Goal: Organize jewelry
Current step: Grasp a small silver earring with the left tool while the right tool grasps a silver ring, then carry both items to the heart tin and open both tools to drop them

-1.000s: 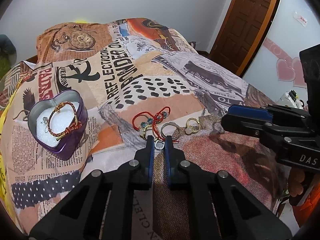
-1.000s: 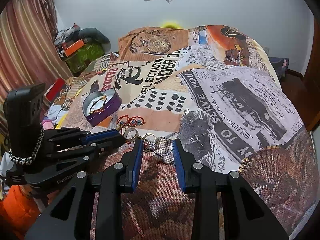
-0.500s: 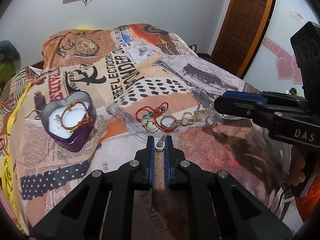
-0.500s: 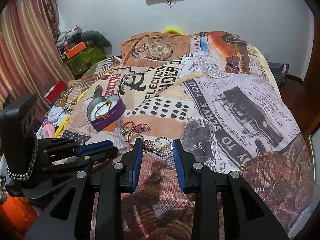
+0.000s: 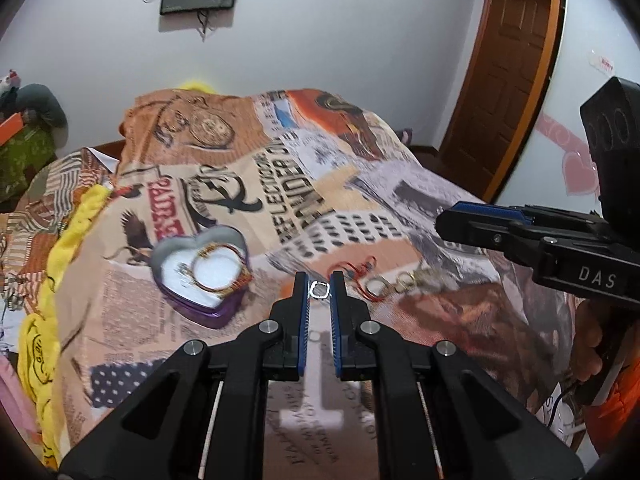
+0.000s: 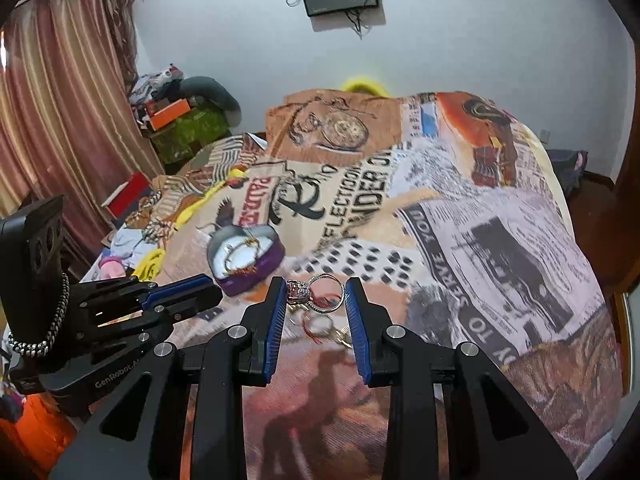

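Aloft: two rings, two tools.

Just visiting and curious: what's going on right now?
Left claw grips small silver ring. Right claw grips ornate ring. Heart tin ahead, path open.

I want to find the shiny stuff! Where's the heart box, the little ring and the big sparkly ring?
heart box (image 5: 224,309): left wrist view, purple side wall.
little ring (image 5: 319,290): left wrist view, its band, between the fingers.
big sparkly ring (image 6: 298,291): right wrist view, its jewelled top.
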